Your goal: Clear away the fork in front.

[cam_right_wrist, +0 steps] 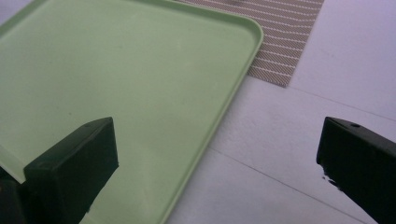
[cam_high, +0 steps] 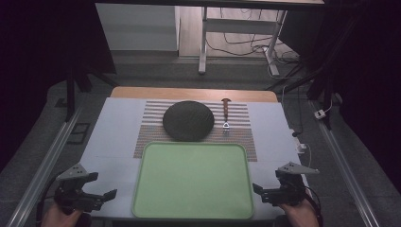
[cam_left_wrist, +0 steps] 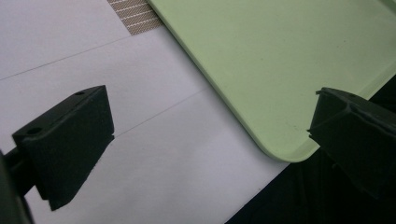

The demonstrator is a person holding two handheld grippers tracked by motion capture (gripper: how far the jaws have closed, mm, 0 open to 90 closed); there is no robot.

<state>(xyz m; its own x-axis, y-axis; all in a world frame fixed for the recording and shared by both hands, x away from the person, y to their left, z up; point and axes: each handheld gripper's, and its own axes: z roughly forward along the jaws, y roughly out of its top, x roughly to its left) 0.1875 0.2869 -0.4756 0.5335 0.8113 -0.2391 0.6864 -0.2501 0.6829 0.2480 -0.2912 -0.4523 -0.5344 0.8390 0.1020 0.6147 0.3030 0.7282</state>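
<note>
The worktop (cam_high: 113, 142), covered in a pale white sheet, runs from the person's edge to a bare wooden strip at the far side. A light green tray (cam_high: 194, 208) lies on it near the person, centred between the two hands, its rim raised and its corners rounded; its surface is bare. Its far edge overlaps a brown mat with thin white stripes (cam_high: 246, 142) that lies across the middle of the worktop. On that mat, just beyond the tray, sits a dark round plate (cam_high: 188, 120) with a finely textured surface. Just to the right of the plate, apart from it, a small utensil with a brown handle (cam_high: 226, 112) lies lengthwise, its metal end toward the person. The left tongs (cam_high: 101, 187) hover over the near left corner of the worktop, beside the tray, with the jaws spread wide and nothing between them; in the left gripper view the tray's near corner (cam_left_wrist: 280, 149) lies between the jaws on the white sheet. The right tongs (cam_high: 265, 183) hover at the near right corner, also spread wide and empty, with the tray's far right corner (cam_right_wrist: 252, 28) and a patch of the mat (cam_right_wrist: 289, 42) ahead of them.
</note>
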